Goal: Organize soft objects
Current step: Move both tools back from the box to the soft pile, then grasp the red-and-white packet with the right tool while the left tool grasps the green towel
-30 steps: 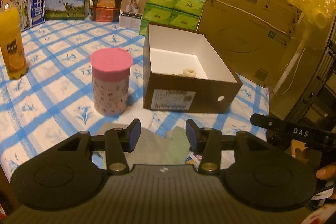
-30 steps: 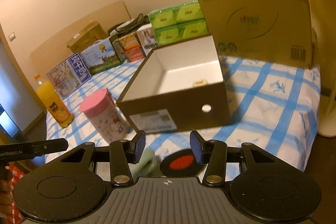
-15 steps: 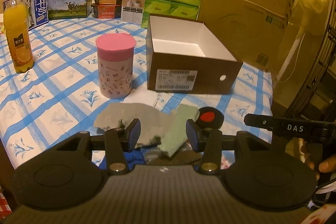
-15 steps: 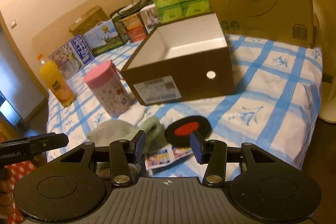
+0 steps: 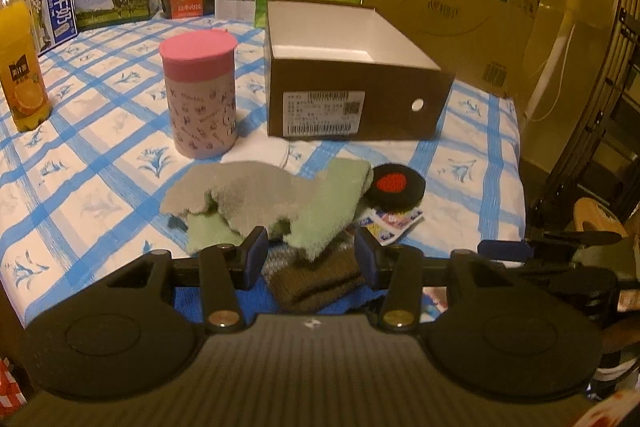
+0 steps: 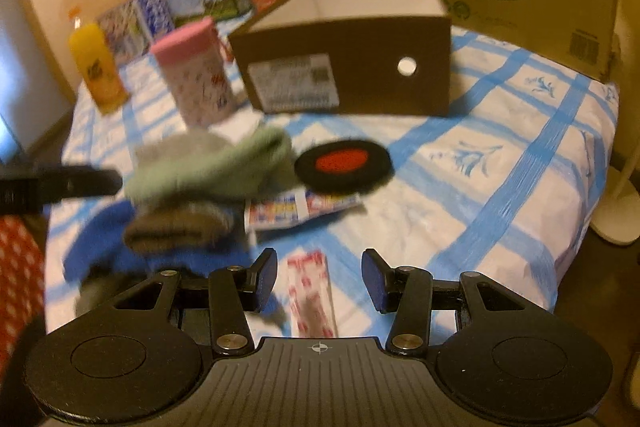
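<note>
Left wrist view: grey cloth (image 5: 236, 193) and green cloth (image 5: 332, 203) crumpled in a heap, lower centre, on the checked tablecloth (image 5: 80, 163); black-and-red pad (image 5: 394, 186) touching at right; brown box (image 5: 352, 83) beyond. Left gripper (image 5: 308, 255) level, jaws parted, empty, over the heap. Right gripper (image 6: 319, 279) likewise spread, empty, lower centre of its view.

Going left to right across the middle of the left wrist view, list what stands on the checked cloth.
Orange juice bottle → pink-lidded patterned cylindrical canister → open brown cardboard box with white inside. The soft pile nearer the camera is left out, as its pieces overlap.
</note>
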The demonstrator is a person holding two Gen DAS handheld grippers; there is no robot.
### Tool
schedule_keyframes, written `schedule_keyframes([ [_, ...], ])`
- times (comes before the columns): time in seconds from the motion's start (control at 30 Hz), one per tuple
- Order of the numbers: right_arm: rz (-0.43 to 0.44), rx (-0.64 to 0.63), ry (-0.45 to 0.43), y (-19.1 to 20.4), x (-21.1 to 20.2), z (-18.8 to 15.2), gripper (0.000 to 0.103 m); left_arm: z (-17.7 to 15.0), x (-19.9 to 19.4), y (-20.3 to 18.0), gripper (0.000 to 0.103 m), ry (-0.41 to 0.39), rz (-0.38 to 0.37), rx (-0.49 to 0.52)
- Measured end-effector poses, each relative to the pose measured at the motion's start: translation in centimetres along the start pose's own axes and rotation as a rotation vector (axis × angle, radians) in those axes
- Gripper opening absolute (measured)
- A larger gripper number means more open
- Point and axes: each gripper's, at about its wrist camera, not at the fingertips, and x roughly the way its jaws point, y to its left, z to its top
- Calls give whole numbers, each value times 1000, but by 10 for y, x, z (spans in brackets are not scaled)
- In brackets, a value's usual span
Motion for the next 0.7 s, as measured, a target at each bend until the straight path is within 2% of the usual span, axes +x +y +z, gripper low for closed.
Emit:
schedule_keyframes([
  [0.27,-26,-105,64,10,13,-24,47,-10,6,0,44,26,-2,16],
  [0.6,-62,-242,81,25,31,-41,47,-14,12,1,44,42,5,26],
  [0.7,-61,-258,72,24,31,-42,42,-14,13,1,44,44,4,25],
])
